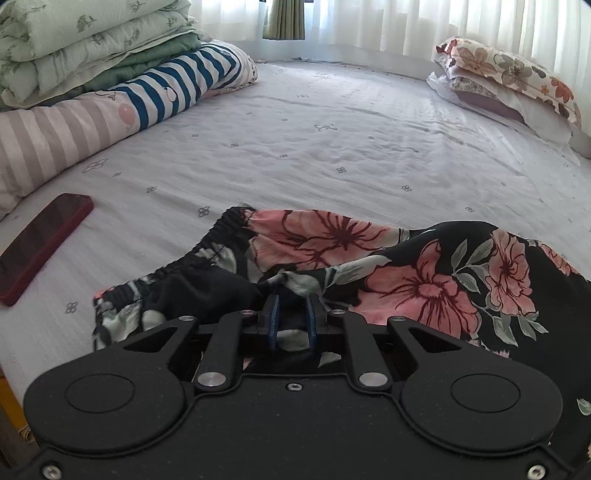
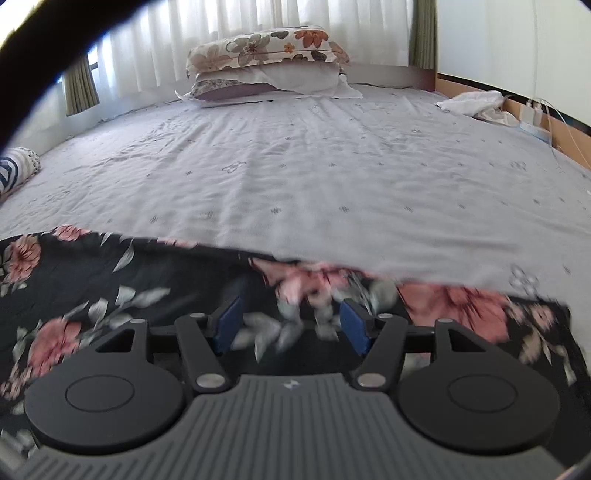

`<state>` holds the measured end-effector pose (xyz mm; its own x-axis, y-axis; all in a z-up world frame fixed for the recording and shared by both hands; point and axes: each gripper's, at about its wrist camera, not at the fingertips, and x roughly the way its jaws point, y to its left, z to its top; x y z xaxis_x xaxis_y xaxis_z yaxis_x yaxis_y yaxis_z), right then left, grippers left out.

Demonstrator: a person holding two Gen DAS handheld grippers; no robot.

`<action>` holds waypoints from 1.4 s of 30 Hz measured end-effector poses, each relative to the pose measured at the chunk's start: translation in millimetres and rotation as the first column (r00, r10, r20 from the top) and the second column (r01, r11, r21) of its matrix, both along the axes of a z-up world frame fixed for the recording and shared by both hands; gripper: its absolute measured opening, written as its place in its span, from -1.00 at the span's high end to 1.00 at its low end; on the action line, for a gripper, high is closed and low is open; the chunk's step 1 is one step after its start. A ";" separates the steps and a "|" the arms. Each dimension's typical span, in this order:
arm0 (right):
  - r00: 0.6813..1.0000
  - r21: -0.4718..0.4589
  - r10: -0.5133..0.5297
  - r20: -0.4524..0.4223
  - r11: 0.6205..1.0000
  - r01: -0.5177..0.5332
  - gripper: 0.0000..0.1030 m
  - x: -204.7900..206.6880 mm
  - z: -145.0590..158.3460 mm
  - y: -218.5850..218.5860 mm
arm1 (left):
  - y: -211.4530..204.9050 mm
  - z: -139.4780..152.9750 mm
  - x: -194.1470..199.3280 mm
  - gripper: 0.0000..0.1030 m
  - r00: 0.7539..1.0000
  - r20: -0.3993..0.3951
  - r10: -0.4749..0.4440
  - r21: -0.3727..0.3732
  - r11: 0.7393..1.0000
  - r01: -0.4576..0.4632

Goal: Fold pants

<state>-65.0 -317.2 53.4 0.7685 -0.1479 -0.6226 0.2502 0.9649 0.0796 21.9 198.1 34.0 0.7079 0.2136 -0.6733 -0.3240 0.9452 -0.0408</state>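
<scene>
On a bed spread with a pale sheet (image 1: 332, 122), the left gripper (image 1: 291, 314) sits nearly closed, its blue pads pinching a gathered fold of the floral pants (image 1: 424, 280) near the elastic waistband (image 1: 221, 236), which lies bunched and curled just beyond the fingers. In the right wrist view, the right gripper (image 2: 291, 321) hangs over the same garment with its jaws spread wide and easing wider; blurred floral cloth lies between and below the pads, but they do not press on it. The pants (image 2: 92, 280) stretch across the near edge of the bed, rumpled instead of flat.

The step in hand looks like laying the garment out for its first fold. To do it well, the left pinch should hold until the waistband end is set down straight, and the right gripper should take a clean bite of the far cloth, one layer's edge and not a bundle, so the two can draw the fabric taut and smooth before folding.

Farther off, a red phone (image 1: 44, 243) lies on the sheet to the left, clear of the pants; a careless sweep could catch it. Beyond are stacked quilts (image 1: 92, 48), a floral pillow (image 2: 266, 48) and white curtains (image 1: 369, 22).
</scene>
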 end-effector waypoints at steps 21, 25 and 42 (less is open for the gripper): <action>0.953 0.004 -0.304 -0.011 0.953 0.304 -0.42 -41.6 -15.6 -23.7 | 44.0 19.4 47.6 0.34 0.999 0.002 0.044 -0.064 0.997 -0.044; 0.957 -0.004 -0.288 -0.021 0.958 0.288 -0.42 -39.1 -15.4 -14.8 | 52.0 24.6 49.1 0.05 0.990 0.039 0.134 -0.017 0.991 -0.133; 0.972 -0.056 -0.227 -0.051 0.973 0.224 -0.42 -20.7 -24.0 9.2 | 84.1 -8.5 95.4 -0.24 0.986 -0.149 -0.069 -0.075 0.996 0.058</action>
